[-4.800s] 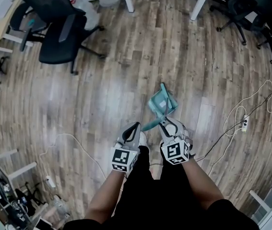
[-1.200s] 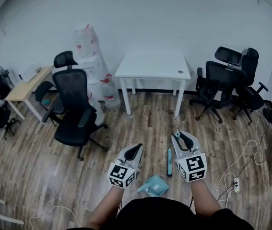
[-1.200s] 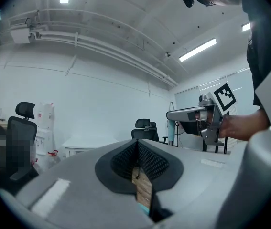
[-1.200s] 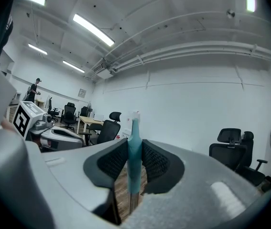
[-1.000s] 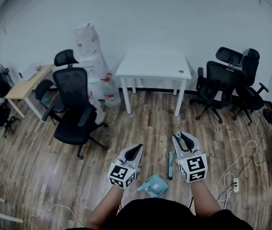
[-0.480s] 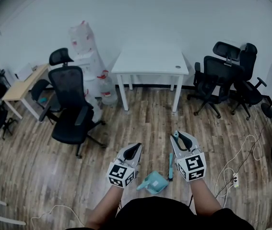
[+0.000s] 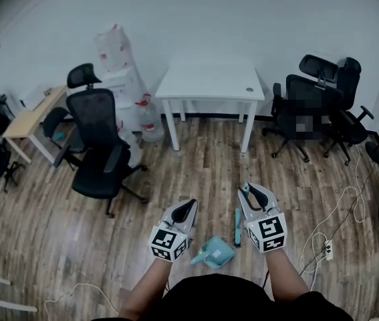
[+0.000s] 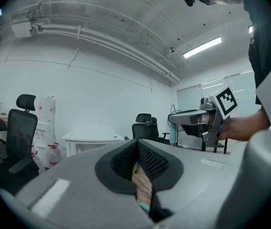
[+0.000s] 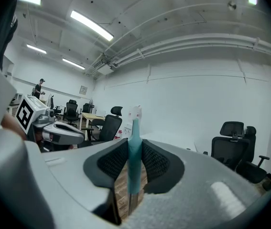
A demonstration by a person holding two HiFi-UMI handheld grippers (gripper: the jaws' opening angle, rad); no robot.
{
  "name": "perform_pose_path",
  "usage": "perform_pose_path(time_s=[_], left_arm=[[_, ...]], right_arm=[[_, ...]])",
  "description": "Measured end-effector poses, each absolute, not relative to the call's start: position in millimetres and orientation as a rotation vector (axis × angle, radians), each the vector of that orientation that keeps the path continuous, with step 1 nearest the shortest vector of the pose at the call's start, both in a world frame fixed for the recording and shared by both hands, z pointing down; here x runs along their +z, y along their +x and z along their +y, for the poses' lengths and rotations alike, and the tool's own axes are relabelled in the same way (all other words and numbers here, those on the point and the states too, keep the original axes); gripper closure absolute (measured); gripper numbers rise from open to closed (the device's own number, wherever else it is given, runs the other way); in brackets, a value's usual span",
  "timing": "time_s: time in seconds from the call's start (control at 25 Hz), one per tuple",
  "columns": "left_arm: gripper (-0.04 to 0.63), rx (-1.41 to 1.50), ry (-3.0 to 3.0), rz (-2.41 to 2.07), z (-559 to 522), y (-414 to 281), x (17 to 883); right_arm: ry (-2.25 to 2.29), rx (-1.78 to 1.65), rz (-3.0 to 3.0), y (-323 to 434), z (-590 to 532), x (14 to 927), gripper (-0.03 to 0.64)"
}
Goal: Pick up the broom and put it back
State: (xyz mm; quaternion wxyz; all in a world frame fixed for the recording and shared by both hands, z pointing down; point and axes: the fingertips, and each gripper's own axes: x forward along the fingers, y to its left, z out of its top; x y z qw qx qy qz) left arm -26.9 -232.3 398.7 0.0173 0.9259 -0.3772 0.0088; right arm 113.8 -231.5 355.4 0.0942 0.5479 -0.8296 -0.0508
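Note:
The broom is teal, with a thin handle [image 7: 237,227] and a wide teal head [image 7: 214,253] hanging low between my two hands. My right gripper [image 7: 248,190] is shut on the handle. In the right gripper view the handle [image 9: 135,142] stands upright between the pads and rises above the right gripper [image 9: 134,165]. My left gripper [image 7: 188,206] is level beside it, apart from the broom, with its jaws together. In the left gripper view the left gripper [image 8: 136,162] holds nothing, and only a teal sliver shows through the slit lower down.
A white table [image 7: 210,84] stands ahead against the wall. A black office chair [image 7: 99,154] is at the left, and more chairs [image 7: 313,109] are at the right. A wooden desk [image 7: 34,112] is at the far left, and a power strip and cables [image 7: 329,246] lie on the wooden floor at the right.
The broom's head lay out on the floor in the oldest frame and now hangs close by my hands, and the view has risen from floor to room. Over the last second both grippers stay put.

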Motion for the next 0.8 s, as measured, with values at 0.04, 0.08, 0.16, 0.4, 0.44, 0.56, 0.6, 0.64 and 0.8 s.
perform_pose_path(time_s=[0.04, 0.08, 0.16, 0.4, 0.44, 0.56, 0.6, 0.64, 0.8], left_arm=[[0.578, 0.034, 2.872, -1.173, -232, -27, 401], [0.579, 0.042, 2.867, -1.173, -230, -26, 404], [0.579, 0.06, 2.859, -1.175, -227, -24, 411], [0.578, 0.113, 2.808, -1.162, -221, -20, 435], [0.578, 0.121, 2.799, -1.162, -221, -20, 438], [0.578, 0.147, 2.766, -1.169, -222, -25, 446], [0.578, 0.157, 2.756, -1.176, -221, -27, 449], [0.58, 0.167, 2.749, -1.186, -221, -29, 452], [0.578, 0.189, 2.732, -1.253, -220, -36, 458]], right_arm=[[1.623, -0.153, -2.467, 114, -231, 357, 0.522], [1.619, -0.155, -2.473, 114, -231, 359, 0.522], [1.61, -0.15, -2.476, 114, -231, 365, 0.522], [1.563, -0.096, -2.452, 115, -235, 391, 0.522], [1.554, -0.092, -2.449, 114, -236, 395, 0.522], [1.518, -0.076, -2.445, 111, -238, 407, 0.522], [1.507, -0.068, -2.445, 110, -238, 411, 0.522], [1.497, -0.063, -2.444, 109, -238, 416, 0.522], [1.473, -0.046, -2.428, 110, -237, 432, 0.522]])
